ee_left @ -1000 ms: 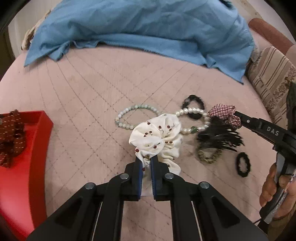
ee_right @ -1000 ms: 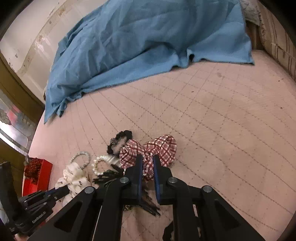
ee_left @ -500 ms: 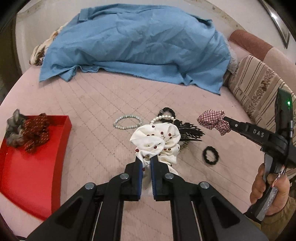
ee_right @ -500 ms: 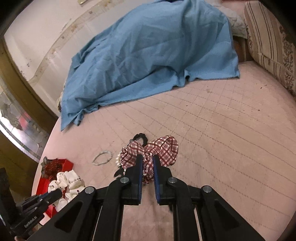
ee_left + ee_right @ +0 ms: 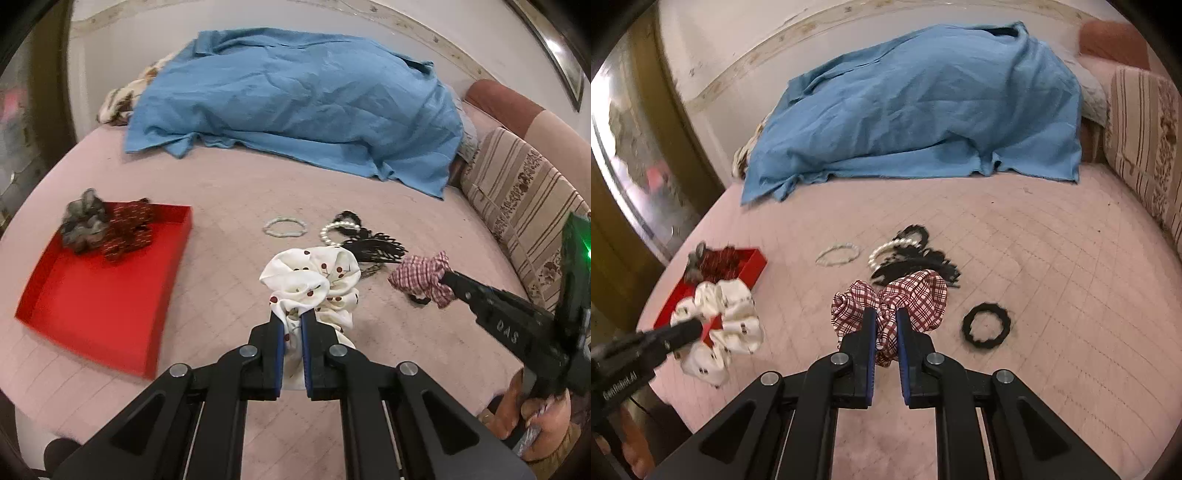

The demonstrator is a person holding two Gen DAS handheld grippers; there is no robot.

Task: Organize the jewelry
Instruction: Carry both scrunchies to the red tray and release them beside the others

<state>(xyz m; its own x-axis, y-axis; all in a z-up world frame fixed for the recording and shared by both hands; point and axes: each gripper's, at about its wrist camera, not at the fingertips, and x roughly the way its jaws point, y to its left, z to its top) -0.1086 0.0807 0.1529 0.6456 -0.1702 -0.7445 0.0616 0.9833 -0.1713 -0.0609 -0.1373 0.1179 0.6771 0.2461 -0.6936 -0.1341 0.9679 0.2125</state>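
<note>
My left gripper (image 5: 291, 317) is shut on a white scrunchie with red cherry print (image 5: 317, 280), lifted above the pink bed cover. My right gripper (image 5: 885, 314) is shut on a red-and-white plaid scrunchie (image 5: 905, 295), also held in the air. From the left wrist view the plaid scrunchie (image 5: 421, 277) hangs at the right gripper's tip; from the right wrist view the white scrunchie (image 5: 720, 325) hangs at the left one's. A red tray (image 5: 92, 295) lies to the left, with a grey scrunchie (image 5: 83, 225) and a dark red patterned one (image 5: 129, 230) at its far end.
On the cover lie a pale bead bracelet (image 5: 837, 254), a pearl bracelet (image 5: 894, 247), a black feathery piece (image 5: 916, 266) and a black hair tie (image 5: 986, 325). A blue sheet (image 5: 295, 107) covers a heap at the back. A striped cushion (image 5: 524, 206) lines the right edge.
Both grippers rose and pulled back from the pile, each carrying its scrunchie. The red tray came fully into the left wrist view, and the loose jewelry now looks smaller and farther off.
</note>
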